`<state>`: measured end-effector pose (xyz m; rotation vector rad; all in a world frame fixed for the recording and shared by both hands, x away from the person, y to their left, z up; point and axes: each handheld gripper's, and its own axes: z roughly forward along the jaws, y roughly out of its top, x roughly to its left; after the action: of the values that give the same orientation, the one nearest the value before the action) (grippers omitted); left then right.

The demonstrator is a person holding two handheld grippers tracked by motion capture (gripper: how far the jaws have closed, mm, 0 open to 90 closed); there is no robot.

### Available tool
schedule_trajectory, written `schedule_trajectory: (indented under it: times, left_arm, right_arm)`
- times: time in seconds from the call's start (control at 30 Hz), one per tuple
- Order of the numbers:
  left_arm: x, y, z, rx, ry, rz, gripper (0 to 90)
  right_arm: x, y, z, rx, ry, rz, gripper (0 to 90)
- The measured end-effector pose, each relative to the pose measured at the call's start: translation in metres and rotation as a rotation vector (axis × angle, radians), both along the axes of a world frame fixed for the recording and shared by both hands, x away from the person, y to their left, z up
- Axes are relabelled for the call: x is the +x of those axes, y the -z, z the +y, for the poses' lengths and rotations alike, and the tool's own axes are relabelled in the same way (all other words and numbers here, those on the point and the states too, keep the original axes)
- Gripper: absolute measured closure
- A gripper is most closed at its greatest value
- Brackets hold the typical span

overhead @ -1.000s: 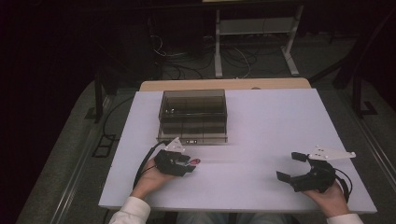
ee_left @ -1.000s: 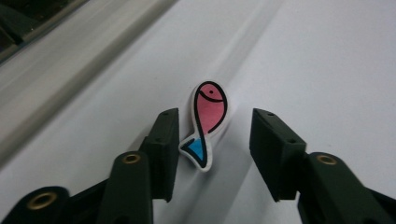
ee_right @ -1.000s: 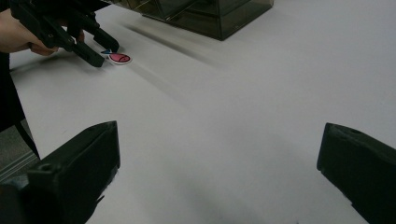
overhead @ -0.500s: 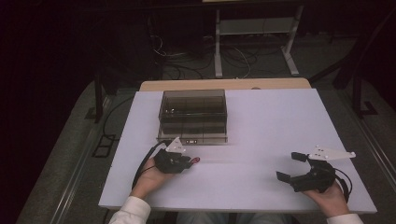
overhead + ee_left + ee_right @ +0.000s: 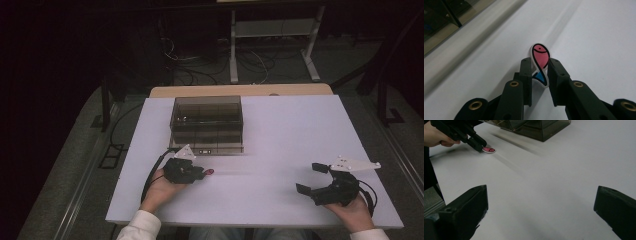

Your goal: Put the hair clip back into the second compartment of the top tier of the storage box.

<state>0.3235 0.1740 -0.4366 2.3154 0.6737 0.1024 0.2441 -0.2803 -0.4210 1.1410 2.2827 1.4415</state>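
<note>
- Left gripper: jaws pinch a flat pink fish token by its blue tail, low over the white table, near left.
- Smoky clear compartment box stands just beyond it, farther back.
- Right gripper: jaws spread wide, holding nothing, near right, well apart from the token.

Left claw clamped, right claw agape

Right tool jaws wide, left tool pinching pink fish
</note>
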Motion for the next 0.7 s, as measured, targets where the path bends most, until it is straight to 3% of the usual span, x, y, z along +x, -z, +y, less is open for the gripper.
schedule_trajectory:
  times: [0.7]
  left_arm:
    - [-0.0035,-0.0096,0.0045,-0.094,-0.008,0.019,73.6]
  right_arm:
    - [-0.0002,-0.0001,-0.0001,0.002,0.000,-0.001,0.0]
